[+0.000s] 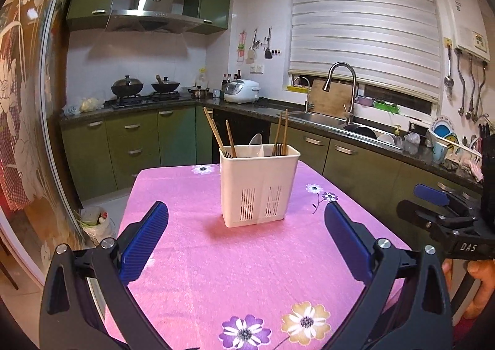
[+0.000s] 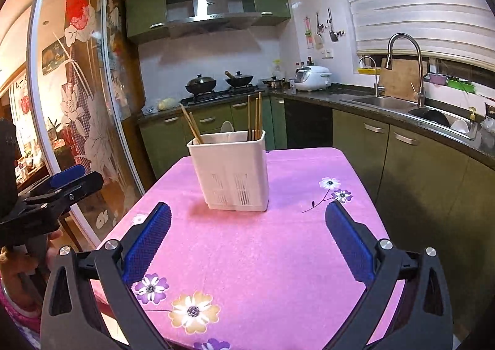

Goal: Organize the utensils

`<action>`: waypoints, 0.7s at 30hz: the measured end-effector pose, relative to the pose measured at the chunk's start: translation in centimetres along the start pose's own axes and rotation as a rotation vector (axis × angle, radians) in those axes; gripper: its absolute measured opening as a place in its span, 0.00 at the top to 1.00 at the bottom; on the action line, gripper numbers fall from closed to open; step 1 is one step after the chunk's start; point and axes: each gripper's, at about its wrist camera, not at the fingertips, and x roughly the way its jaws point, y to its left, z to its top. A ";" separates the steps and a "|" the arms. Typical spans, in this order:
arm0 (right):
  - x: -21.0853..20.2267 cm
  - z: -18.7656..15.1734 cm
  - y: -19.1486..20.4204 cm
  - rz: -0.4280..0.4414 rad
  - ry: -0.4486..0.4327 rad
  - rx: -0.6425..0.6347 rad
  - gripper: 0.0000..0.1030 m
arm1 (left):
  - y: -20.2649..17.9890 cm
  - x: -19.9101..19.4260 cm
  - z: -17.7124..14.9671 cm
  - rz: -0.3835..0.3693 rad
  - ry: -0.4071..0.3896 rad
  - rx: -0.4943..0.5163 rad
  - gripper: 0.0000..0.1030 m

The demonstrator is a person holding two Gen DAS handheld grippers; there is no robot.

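Standing on the pink flowered tablecloth (image 1: 216, 257), the white utensil holder (image 1: 258, 186) already contains every utensil in view, so the sorting step appears complete or nearly so. Wooden chopsticks (image 1: 216, 133) lean in the holder's left compartment as the left wrist view shows it, a white spoon (image 1: 256, 140) rises near the middle divider, and a further set of chopsticks (image 1: 283, 130) stands in the right compartment, with dark fork heads just visible at the rims.

The left gripper (image 1: 246, 220) has its jaws spread wide and holds nothing. The right gripper (image 2: 247, 223) likewise has its jaws at full spread with nothing between the pads. Both are well short of the holder, aimed slightly downward toward it.

No loose utensil lies on the cloth in either view. The next move, as a judgement, calls for either locating any remaining item outside the frames or withdrawing both tools; a regrasp inside the holder would require narrowing the jaws to enter one compartment.

Surroundings: green cabinets (image 1: 139, 146), a stove with two lidded woks (image 1: 145, 87), a rice cooker (image 1: 242, 91), a sink (image 1: 324, 119) with a tall faucet, and a dish rack at the right edge. Nothing stands between the grippers and the holder. The protruding chopstick ends are the only hazard for an approach from above.
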 end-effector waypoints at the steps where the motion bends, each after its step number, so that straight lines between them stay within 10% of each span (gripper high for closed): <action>1: -0.2 0.1 0.3 0.000 -0.002 -0.006 0.04 | 0.0 -0.3 0.0 -0.002 -0.001 0.001 0.07; 21: -1.8 1.4 3.0 -0.017 -0.034 -0.066 0.04 | 0.7 -3.1 0.3 0.027 -0.035 -0.013 0.07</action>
